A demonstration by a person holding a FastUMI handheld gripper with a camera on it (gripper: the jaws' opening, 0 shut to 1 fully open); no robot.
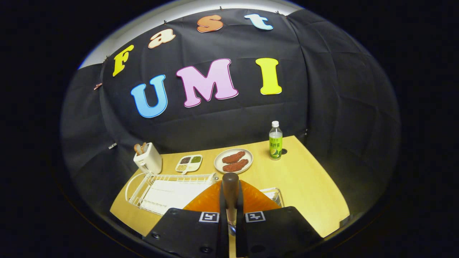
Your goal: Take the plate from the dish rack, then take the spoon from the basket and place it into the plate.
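A black cloth wall backs a pale wooden table (304, 179). The claw (230, 211) has its two black fingers drawn close together, pinching a spoon by its dark rounded handle (230, 182), which stands upright between them. Just under and beyond the fingers lies one ribbed orange plate (251, 200). Left of the plate sits one white wire dish rack (161, 190); right of it, a corner of a wire basket (274, 195). Beyond the plate are a round white dish (218, 163) with two brown pieces, a four-part tray (189, 163), one white holder (148, 159) and one green-labelled bottle (275, 141).
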